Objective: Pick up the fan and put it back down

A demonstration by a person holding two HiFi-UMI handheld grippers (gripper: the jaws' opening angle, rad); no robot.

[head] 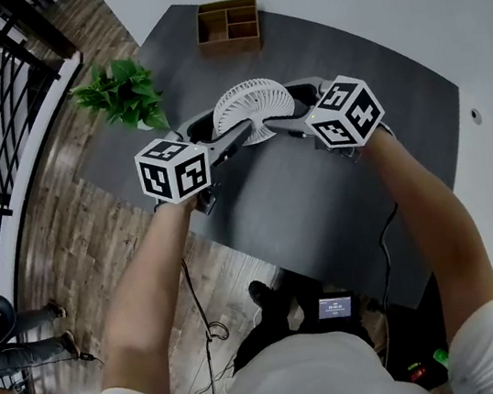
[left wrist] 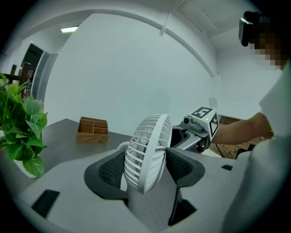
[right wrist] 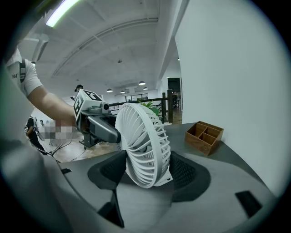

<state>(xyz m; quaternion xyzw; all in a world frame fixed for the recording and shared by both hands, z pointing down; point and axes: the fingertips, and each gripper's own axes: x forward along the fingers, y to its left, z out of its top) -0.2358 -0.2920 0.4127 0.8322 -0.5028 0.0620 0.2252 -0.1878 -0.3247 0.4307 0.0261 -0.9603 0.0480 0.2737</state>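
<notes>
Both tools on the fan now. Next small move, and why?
Probably raise both together, level and slow. The left tool and right tool each clamp the white fan from opposite sides, so uneven motion could twist it. Its base is hidden; I can't tell if it has left the table.

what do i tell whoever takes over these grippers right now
Left gripper: jaws closed on the fan, one on each face of its round head.
Right gripper: same grip on the head, from the opposite side.
Fan: between both grippers over the grey table. Whether it is off the surface can't be told.
Done: the grasp. Left: lift if it's not up yet, set it back down, open both grippers.
</notes>
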